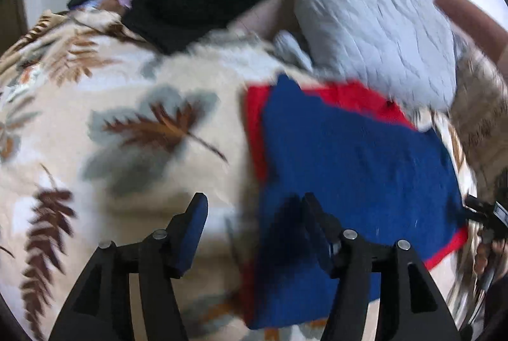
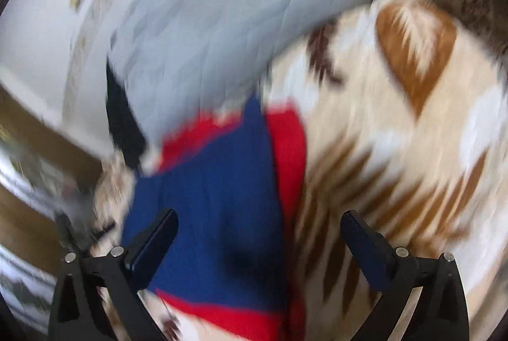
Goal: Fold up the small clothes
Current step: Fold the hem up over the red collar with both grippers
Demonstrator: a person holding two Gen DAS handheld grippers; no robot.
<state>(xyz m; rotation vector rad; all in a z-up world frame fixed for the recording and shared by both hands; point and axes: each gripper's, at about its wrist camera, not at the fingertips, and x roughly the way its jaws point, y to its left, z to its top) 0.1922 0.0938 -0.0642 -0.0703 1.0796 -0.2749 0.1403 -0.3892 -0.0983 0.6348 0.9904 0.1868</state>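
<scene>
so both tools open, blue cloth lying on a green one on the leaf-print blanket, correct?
Not quite: the garment under the blue cloth is red, not green, as the left wrist view shows. Both the left tool and right tool are open, over the leaf-print blanket.

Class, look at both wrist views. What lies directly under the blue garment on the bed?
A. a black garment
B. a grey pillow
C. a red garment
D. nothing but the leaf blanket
C: red garment edges show around the blue garment in both views.
</scene>
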